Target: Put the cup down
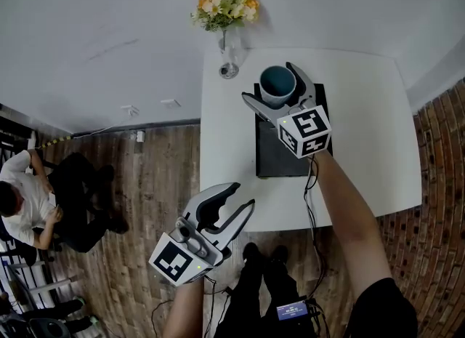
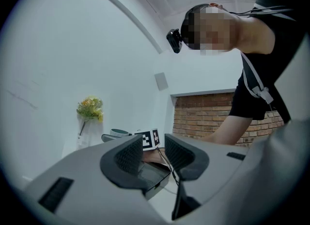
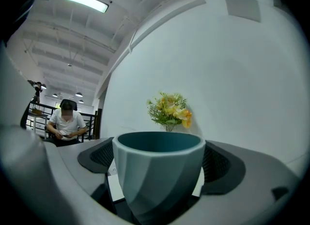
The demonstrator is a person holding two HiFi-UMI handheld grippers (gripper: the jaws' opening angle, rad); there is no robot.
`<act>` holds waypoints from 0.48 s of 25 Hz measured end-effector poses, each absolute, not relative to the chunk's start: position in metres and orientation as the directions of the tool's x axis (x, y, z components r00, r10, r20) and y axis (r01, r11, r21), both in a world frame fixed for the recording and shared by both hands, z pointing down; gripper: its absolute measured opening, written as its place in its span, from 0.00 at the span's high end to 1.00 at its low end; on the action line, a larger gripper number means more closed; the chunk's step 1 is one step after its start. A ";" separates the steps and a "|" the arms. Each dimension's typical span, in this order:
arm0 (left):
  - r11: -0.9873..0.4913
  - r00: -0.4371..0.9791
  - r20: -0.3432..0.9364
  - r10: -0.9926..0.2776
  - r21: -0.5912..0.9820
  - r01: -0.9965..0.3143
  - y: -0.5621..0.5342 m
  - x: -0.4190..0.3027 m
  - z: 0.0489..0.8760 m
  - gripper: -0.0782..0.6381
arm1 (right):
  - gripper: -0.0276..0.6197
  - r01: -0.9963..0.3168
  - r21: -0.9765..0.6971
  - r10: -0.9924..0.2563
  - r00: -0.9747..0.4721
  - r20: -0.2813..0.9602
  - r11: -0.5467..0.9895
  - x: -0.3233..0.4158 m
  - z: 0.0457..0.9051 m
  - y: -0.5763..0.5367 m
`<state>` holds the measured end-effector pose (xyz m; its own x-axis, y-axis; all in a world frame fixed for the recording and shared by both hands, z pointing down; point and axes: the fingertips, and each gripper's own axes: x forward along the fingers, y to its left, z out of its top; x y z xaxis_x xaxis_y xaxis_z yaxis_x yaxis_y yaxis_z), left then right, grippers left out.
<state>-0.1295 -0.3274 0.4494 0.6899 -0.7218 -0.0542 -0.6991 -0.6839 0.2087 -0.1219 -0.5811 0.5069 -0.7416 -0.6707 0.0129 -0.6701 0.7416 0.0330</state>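
While my right gripper stands wide around the teal faceted cup, upright on the flat black box, my left gripper hangs closed, empty, off the white table.

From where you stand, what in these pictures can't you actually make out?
- Base of the cup: right gripper view, lost at the bottom edge.
- The vase: right gripper view, the cup hides it below the flowers.
- The small screen: head view, too small to read.
- What the seated person holds: head view, too small.
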 end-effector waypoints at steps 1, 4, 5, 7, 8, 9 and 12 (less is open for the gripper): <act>-0.685 0.691 -0.051 -0.721 0.205 -0.699 -0.328 -0.129 0.450 0.71 | 0.13 -0.669 0.035 -0.670 -0.742 0.013 0.742 -0.121 0.506 -0.580; -0.691 0.699 -0.037 -0.715 0.196 -0.696 -0.330 -0.127 0.453 0.70 | 0.13 -0.671 0.031 -0.671 -0.741 0.016 0.741 -0.117 0.505 -0.579; -0.688 0.696 -0.036 -0.717 0.196 -0.698 -0.331 -0.126 0.453 0.70 | 0.13 -0.671 0.029 -0.671 -0.741 0.019 0.741 -0.116 0.505 -0.578; -0.681 0.689 -0.037 -0.724 0.198 -0.705 -0.335 -0.126 0.453 0.69 | 0.13 -0.671 0.027 -0.672 -0.740 0.026 0.741 -0.112 0.506 -0.577; -0.678 0.686 -0.037 -0.727 0.198 -0.708 -0.337 -0.125 0.453 0.69 | 0.13 -0.672 0.026 -0.673 -0.739 0.028 0.740 -0.109 0.506 -0.576; -0.675 0.682 -0.037 -0.730 0.198 -0.711 -0.339 -0.125 0.452 0.68 | 0.13 -0.673 0.024 -0.673 -0.739 0.029 0.740 -0.107 0.506 -0.574; -0.668 0.676 -0.034 -0.736 0.199 -0.717 -0.344 -0.123 0.453 0.66 | 0.13 -0.669 0.018 -0.669 -0.743 0.027 0.743 -0.101 0.505 -0.568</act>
<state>-0.1229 -0.3444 0.4526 0.6757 -0.7364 -0.0337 -0.7174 -0.6675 0.1993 -0.1005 -0.5676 0.5046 -0.7427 -0.6691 0.0271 -0.6689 0.7432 0.0179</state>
